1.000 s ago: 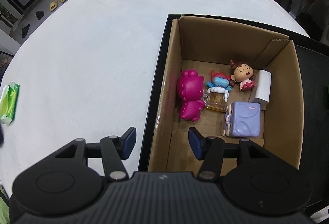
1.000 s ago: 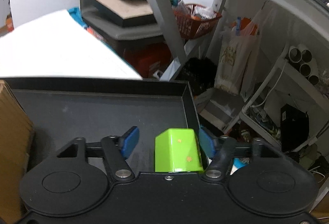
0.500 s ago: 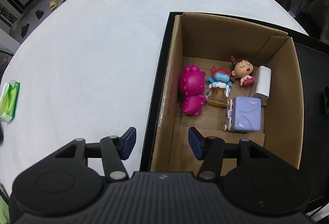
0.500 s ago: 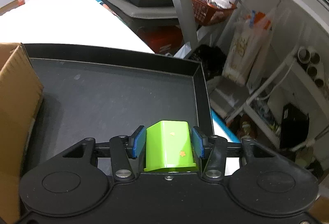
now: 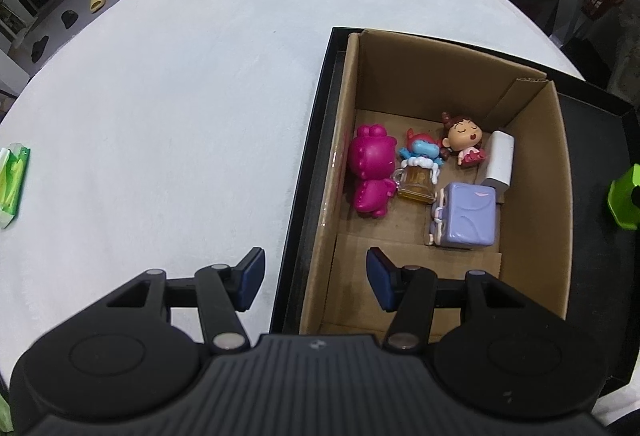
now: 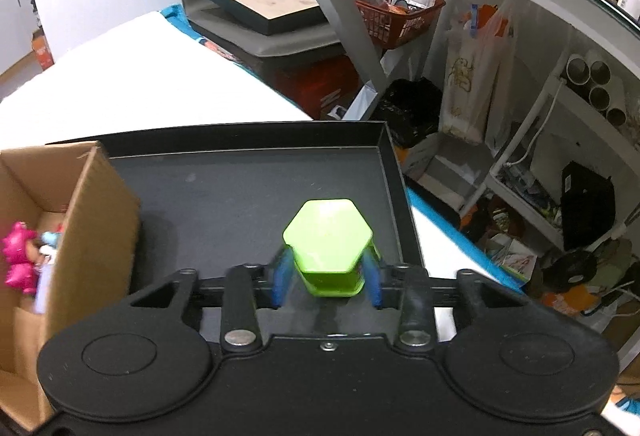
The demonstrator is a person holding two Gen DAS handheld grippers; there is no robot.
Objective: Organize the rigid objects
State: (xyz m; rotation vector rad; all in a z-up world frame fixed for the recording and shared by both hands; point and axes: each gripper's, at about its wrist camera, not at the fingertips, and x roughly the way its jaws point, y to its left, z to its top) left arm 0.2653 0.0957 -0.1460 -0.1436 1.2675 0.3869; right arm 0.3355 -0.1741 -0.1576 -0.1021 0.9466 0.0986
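**Green block is hanging to the right of the box it is bound for**

The right tool is gripping a lime-green hexagonal block, its two blue pads pressing in on opposite flanks of the block. The block's flat hexagonal face is pointing forward along the fingers, so its axis is running with the tool's own line. It appears to be hanging clear above the floor of the black tray, though the wrist view does not settle whether the far end is touching anything.

The relation that matters is sideways. The cardboard box is standing at the left end of the tray, and its near wall is lying between the block and the toys inside. From the left wrist view the same block is showing at the far right edge, outside the box's right wall and over the bare tray.

Inside the box, a magenta figure, a blue figure with a beer mug, a sleeping-faced doll, a white block and a lilac suitcase toy are crowding the middle; the near strip of the floor is lying free.

The left tool is standing open and empty, its pads straddling the box's left wall, one over the white tabletop. Judging by this, the right hand is the nearer one, and its move would likely be leftward over the wall, then down.
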